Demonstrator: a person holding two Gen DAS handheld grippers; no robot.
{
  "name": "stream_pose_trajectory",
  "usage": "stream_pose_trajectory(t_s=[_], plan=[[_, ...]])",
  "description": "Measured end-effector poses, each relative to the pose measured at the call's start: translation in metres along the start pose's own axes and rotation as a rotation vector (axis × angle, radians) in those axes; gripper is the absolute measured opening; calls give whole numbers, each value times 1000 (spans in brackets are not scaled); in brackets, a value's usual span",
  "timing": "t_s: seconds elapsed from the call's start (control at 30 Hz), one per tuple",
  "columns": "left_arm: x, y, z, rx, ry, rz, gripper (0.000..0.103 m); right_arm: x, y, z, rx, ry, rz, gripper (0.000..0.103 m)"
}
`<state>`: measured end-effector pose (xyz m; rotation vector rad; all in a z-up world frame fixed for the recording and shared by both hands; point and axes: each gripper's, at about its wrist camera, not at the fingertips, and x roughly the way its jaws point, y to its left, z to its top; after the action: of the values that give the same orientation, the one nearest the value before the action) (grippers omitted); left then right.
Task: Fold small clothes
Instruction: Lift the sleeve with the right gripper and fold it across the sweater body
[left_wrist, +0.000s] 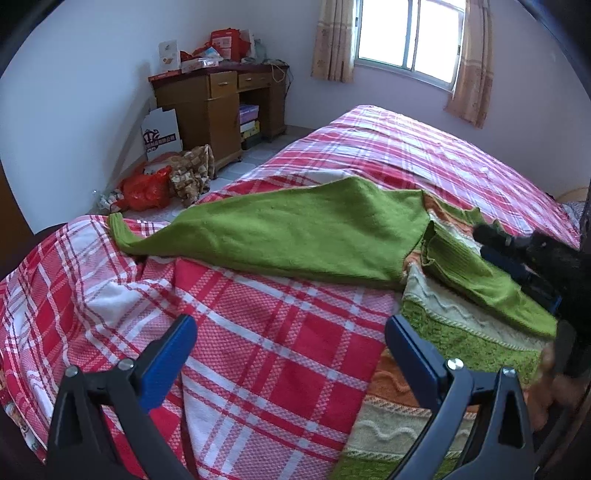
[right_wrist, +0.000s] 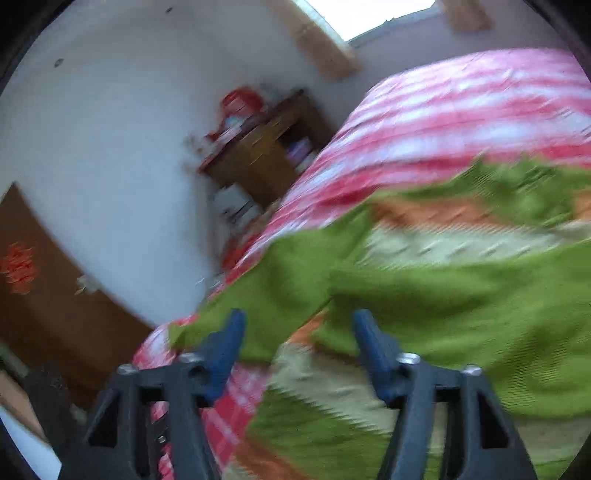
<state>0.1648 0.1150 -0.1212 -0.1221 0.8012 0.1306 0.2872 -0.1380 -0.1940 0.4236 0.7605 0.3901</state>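
Observation:
A small knit sweater lies on the bed. Its plain green sleeve (left_wrist: 295, 232) stretches left across the blanket. Its striped body of green, cream and orange (left_wrist: 436, 332) lies at the right. My left gripper (left_wrist: 288, 332) is open and empty, low over the blanket just left of the sweater's hem. My right gripper (right_wrist: 297, 332) is open, with its blue fingers (right_wrist: 373, 347) spread just above the green sleeve fabric (right_wrist: 443, 295); that view is blurred by motion. The right gripper also shows in the left wrist view (left_wrist: 517, 254), resting on the folded-over sleeve.
The bed carries a red, pink and white plaid blanket (left_wrist: 258, 350). A wooden desk (left_wrist: 221, 107) with clutter stands against the far wall. Bags and cloth (left_wrist: 166, 181) lie on the floor beside the bed. A curtained window (left_wrist: 406, 37) is at the back.

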Motion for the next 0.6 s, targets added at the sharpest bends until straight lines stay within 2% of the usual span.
stream_pose_trajectory(t_s=[0.03,0.1,0.13,0.2,0.3,0.4,0.5,0.57,0.6], plan=[[0,0,0,-3,0,0,103,6,-2,2,-17,17,-53,10],[-1,2,-2,-8,-1,9,103,28,-4,1,-36,51,-137,10],[-2,4,-2,-14,-1,14,103,35,-7,1,-34,62,-151,10],[-2,11,-3,-31,3,29,103,54,-10,0,-11,91,-138,10],[-3,33,0,-62,-2,76,103,69,-1,0,-45,83,-112,10],[-2,66,13,-114,-22,142,103,57,6,-2,-81,89,-82,11],[4,112,35,-212,-51,212,103,27,17,-10,-87,71,-88,12],[11,144,53,-277,-74,257,103,4,26,-19,-114,34,-63,24],[19,157,62,-301,-68,276,103,-3,29,-23,-123,18,-61,40]])
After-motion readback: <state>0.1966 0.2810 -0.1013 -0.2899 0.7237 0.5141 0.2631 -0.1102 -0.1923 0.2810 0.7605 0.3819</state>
